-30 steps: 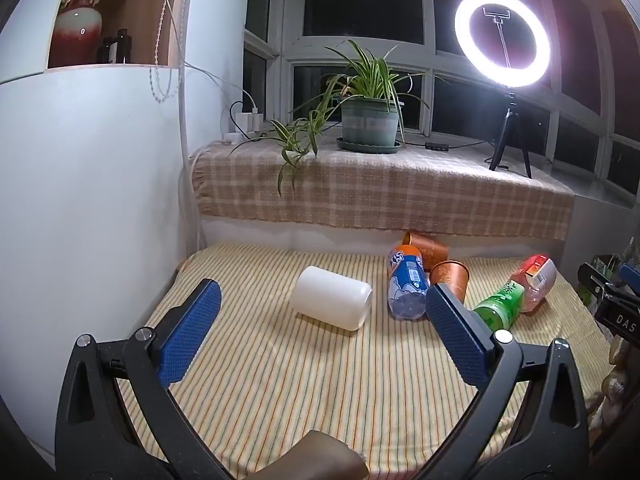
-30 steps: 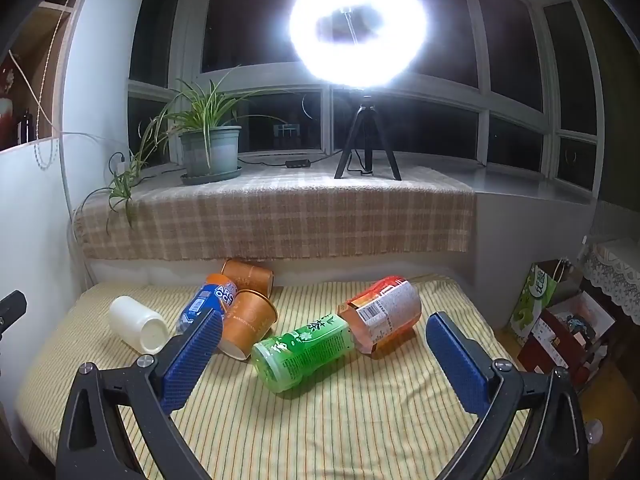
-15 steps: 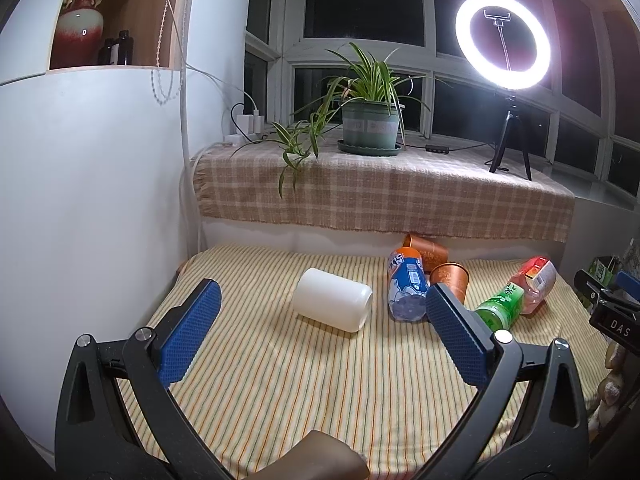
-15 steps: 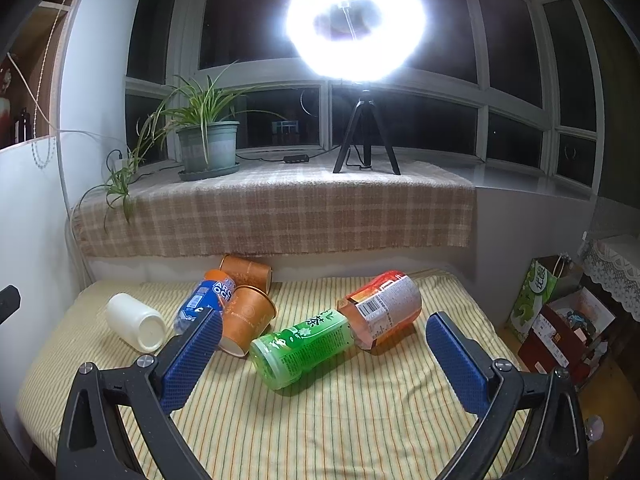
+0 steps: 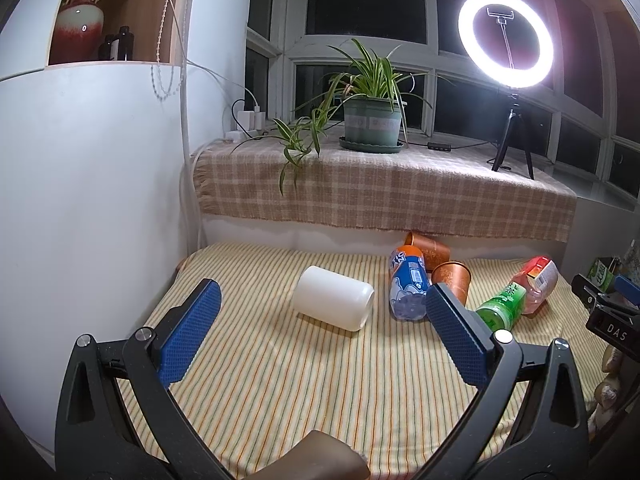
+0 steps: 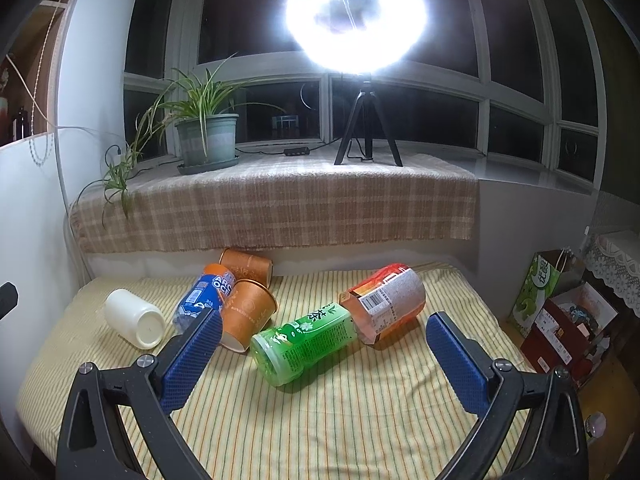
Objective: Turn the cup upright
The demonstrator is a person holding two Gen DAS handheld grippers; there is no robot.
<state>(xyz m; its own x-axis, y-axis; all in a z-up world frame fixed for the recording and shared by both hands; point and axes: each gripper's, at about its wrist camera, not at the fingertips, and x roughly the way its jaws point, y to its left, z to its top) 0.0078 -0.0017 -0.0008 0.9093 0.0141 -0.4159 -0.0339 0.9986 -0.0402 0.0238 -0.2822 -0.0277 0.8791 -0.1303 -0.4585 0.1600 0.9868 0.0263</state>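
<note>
- Since nothing is gripped yet, the flip hasn't started: every cup and bottle lies on its side on the striped cloth (image 5: pixel 320 380) of the bench.
- left gripper (image 5: pixel 320 336): jaws wide apart, empty, lined up on the white cup (image 5: pixel 333 303), which lies mid-bench toward the left edge, base facing the right camera. My guess is that's the target, though the task doesn't say which cup.
- right gripper (image 6: pixel 320 356): jaws wide apart, empty, hovering over the front half of the bench.
- Two orange paper cups: front orange cup (image 6: pixel 248 316) and rear orange cup (image 6: pixel 245 265) near the back edge, touching the blue bottle (image 6: pixel 202 300).
- green tea bottle (image 6: pixel 306 344) butts against the red-label bottle (image 6: pixel 384 300), toward the right edge.
- Materials: white cup is a smooth, matte, plain cylinder, looks like rigid plastic. Orange cups are tapered with rolled rims, likely crushable. Bottles are glossy thin plastic. Cloth is soft woven and may let things roll slowly.
- Left to do: close on the cup, rotate it, set it down on its base.
</note>
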